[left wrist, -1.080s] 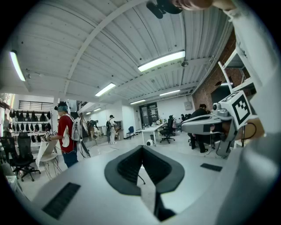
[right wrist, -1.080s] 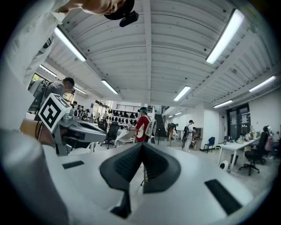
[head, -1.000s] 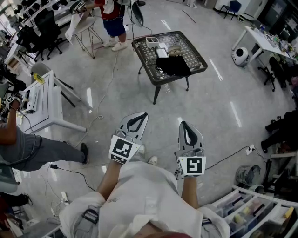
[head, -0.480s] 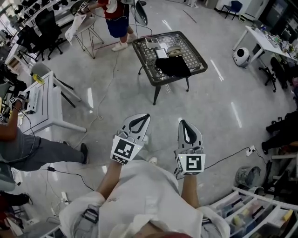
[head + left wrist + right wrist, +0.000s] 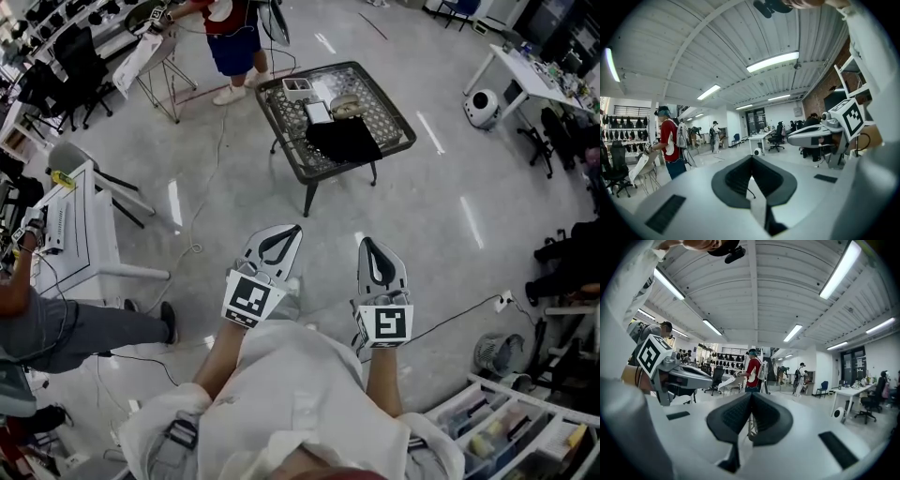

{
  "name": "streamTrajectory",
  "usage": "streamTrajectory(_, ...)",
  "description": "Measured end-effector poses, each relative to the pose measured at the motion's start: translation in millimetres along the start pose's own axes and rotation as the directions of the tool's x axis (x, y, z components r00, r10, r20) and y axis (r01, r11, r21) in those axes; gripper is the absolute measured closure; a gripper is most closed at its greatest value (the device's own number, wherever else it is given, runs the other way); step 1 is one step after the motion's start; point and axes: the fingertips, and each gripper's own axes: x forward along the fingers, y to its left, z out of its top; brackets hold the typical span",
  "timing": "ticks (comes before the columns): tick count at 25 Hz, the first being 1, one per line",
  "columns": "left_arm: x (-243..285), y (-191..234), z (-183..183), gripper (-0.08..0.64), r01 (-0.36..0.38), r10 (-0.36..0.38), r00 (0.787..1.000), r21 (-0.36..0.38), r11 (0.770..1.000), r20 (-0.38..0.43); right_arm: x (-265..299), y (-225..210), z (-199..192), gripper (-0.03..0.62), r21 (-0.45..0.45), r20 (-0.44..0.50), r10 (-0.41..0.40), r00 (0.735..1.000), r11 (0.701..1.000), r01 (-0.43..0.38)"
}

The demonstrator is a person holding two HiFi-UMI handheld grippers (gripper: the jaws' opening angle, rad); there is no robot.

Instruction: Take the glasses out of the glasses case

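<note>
A low black mesh table (image 5: 375, 108) stands far ahead across the floor. On it lie a black item (image 5: 342, 139), a beige object (image 5: 345, 103) and small white boxes (image 5: 305, 86); which one is the glasses case I cannot tell from here. My left gripper (image 5: 293, 229) and right gripper (image 5: 365, 243) are held side by side before my chest, pointing toward the table and well short of it. Both are shut with nothing between the pads. The left gripper view shows its jaws (image 5: 751, 157) meeting; so does the right gripper view (image 5: 751, 394).
A white desk (image 5: 75, 225) and a seated person (image 5: 56, 319) are at the left. A person in a red top (image 5: 230, 28) stands beyond the table. A cable (image 5: 459, 314) crosses the floor at right, near shelving with bins (image 5: 506, 422).
Both grippers stay shut and side by side. The scene has slid a little: the white desk has shifted left and the table's legs sit slightly lower in the head view.
</note>
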Motion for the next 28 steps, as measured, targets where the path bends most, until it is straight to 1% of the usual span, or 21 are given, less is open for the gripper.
streamTrajectory(10, 57.5, 65.6, 1.8, 0.548, 0.037, -0.037, 0.999, -0.005, 0.999, 0.023, 77.6, -18.7, 3.9, 0.586, -0.022, -0.014, -0.046, 0.999, 0.999, 0.046)
streamTrajectory(16, 85.3, 99.1, -2.7, 0.548, 0.066, -0.066, 0.997, -0.022, 0.998, 0.033, 116.6, -25.4, -0.3, 0.586, -0.009, -0.034, -0.084, 0.996, 0.996, 0.083)
streamTrajectory(24, 123.7, 125.6, -8.9, 0.548, 0.084, -0.083, 0.996, -0.043, 0.996, 0.038, 150.5, -46.4, -7.9, 0.586, -0.015, -0.065, -0.121, 0.991, 0.993, 0.12)
streamTrajectory(28, 143.7, 132.9, -9.0, 0.548, 0.085, -0.084, 0.996, -0.036, 0.996, 0.03, 166.9, -61.1, -11.2, 0.586, -0.016, -0.073, -0.12, 0.99, 0.993, 0.119)
